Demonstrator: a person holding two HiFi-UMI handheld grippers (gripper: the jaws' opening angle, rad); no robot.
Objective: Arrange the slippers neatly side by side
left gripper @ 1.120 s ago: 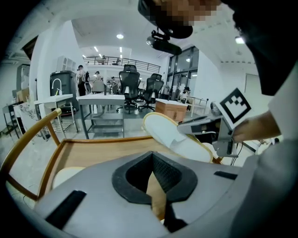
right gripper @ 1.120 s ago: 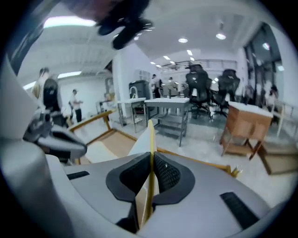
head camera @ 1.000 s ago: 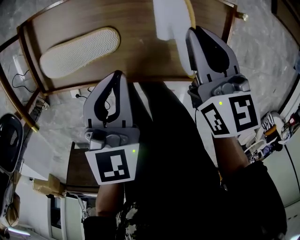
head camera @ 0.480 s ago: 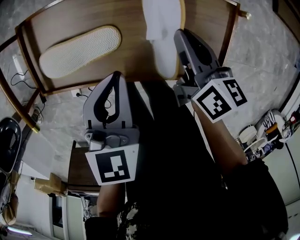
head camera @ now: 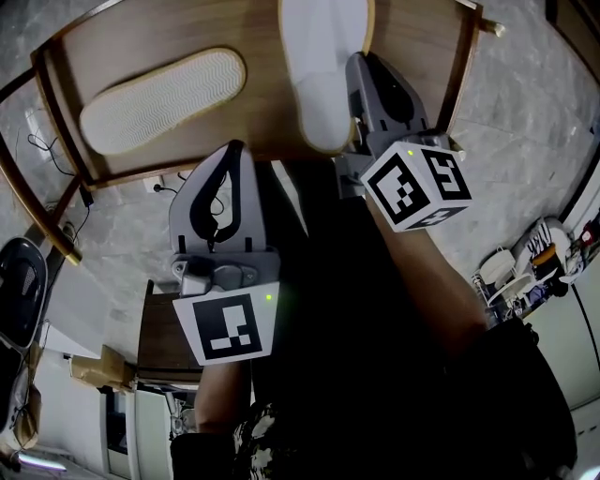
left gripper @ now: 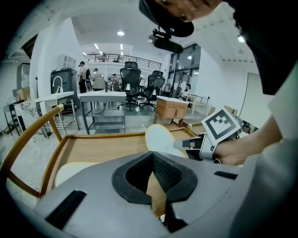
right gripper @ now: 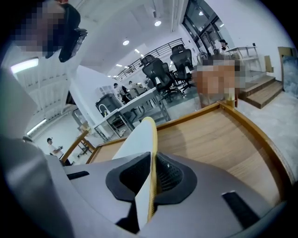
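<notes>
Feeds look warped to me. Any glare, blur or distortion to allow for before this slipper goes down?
Head view: fisheye bows the table's edges; the slipper reads nearly washed-out white, without motion blur. Left gripper view: dark corners, and the ceiling lights blow out. Right gripper view: the slipper is edge-on and soft close to the lens.

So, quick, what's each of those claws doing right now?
Left gripper: closed, holding nothing.
Right gripper: closed on the white slipper.
</notes>
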